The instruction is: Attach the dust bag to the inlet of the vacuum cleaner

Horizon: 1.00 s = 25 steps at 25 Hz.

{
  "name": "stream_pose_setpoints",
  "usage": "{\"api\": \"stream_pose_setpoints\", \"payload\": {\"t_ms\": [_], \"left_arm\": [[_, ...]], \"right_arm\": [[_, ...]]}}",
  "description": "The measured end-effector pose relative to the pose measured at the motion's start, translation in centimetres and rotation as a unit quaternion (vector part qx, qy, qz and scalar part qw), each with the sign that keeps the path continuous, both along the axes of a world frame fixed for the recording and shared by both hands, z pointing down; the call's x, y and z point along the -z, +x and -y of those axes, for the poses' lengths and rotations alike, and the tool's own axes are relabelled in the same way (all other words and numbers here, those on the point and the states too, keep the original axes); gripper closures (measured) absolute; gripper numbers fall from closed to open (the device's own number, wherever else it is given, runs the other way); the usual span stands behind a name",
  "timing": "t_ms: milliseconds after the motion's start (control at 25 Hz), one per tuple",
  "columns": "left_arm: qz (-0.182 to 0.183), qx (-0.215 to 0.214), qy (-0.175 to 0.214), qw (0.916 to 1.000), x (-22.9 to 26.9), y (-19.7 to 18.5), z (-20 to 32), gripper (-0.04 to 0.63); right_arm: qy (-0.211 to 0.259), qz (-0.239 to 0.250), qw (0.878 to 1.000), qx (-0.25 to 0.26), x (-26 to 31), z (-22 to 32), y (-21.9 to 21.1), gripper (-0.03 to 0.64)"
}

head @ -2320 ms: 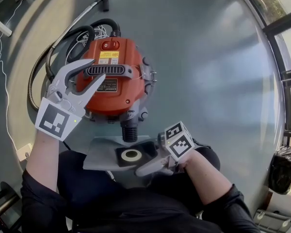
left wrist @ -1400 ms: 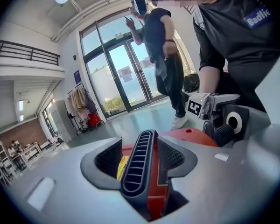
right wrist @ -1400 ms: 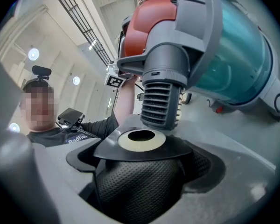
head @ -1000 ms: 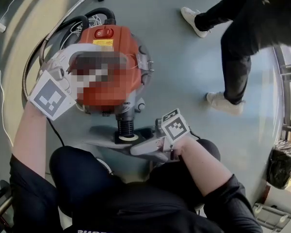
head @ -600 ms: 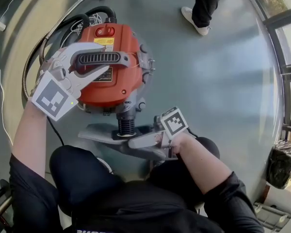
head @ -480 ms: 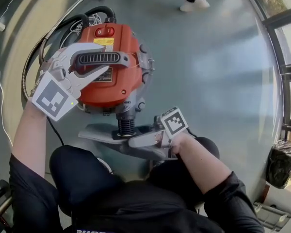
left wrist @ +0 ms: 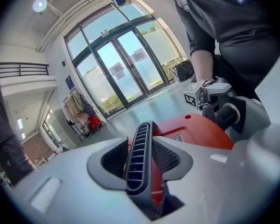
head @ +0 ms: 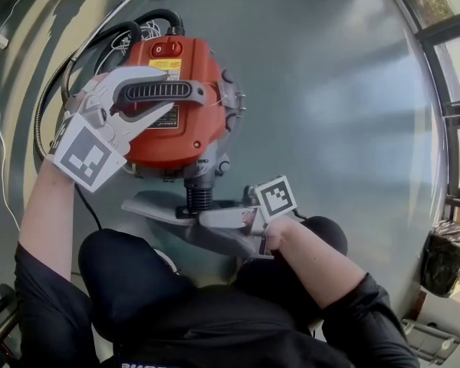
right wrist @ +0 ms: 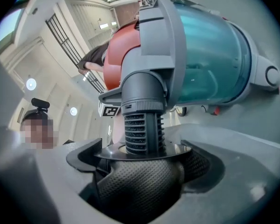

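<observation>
The red vacuum cleaner (head: 176, 140) lies on the floor with its ribbed black inlet (head: 192, 198) pointing toward me. My left gripper (head: 169, 90) is shut on the grey ribbed carry handle (head: 157, 92), which fills the gap between the jaws in the left gripper view (left wrist: 139, 157). My right gripper (head: 207, 221) is shut on the grey dust bag (head: 149, 205) at its black collar. In the right gripper view the inlet (right wrist: 142, 125) passes through the collar (right wrist: 130, 154), and the bag's dimpled fabric (right wrist: 135, 185) bulges between the jaws.
The vacuum's hose (head: 69, 83) and a white cord (head: 8, 167) loop on the floor at the left. A black sack (head: 445, 259) sits by the window at the right. My knees are just below the bag. Glass doors (left wrist: 126, 64) show in the left gripper view.
The right gripper lifted the dust bag's collar up onto the inlet and has since pushed it slightly left. A passer-by crossed the top of the view and left. The left gripper stayed put.
</observation>
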<state>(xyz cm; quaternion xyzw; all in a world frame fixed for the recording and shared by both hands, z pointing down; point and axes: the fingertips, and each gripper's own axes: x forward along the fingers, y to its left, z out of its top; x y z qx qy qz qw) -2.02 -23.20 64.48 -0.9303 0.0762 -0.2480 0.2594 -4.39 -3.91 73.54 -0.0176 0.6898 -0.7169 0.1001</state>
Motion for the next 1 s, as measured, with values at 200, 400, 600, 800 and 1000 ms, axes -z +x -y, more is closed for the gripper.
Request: {"api": "stream_pose_setpoints", "payload": {"t_ms": [200, 400, 600, 800, 1000], "left_arm": [[0.001, 0.002, -0.002, 1.0, 0.0, -0.1, 0.0, 0.423], [-0.002, 0.003, -0.002, 1.0, -0.2, -0.1, 0.1, 0.423], [0.0, 0.002, 0.001, 1.0, -0.2, 0.0, 0.0, 0.423], [0.002, 0.003, 0.002, 1.0, -0.1, -0.1, 0.0, 0.423], [0.003, 0.004, 0.003, 1.0, 0.0, -0.1, 0.0, 0.423]], "right_arm": [[-0.029, 0.002, 0.999, -0.04, -0.3, 0.1, 1.0, 0.103], [-0.044, 0.005, 0.996, -0.078, -0.7, 1.0, 1.2, 0.104], [-0.045, 0.008, 0.995, -0.091, -0.6, 1.4, 0.6, 0.103], [-0.047, 0.005, 0.994, -0.095, -0.7, 1.4, 1.2, 0.104], [-0.052, 0.009, 0.993, -0.104, -0.8, 1.6, 1.5, 0.104]]}}
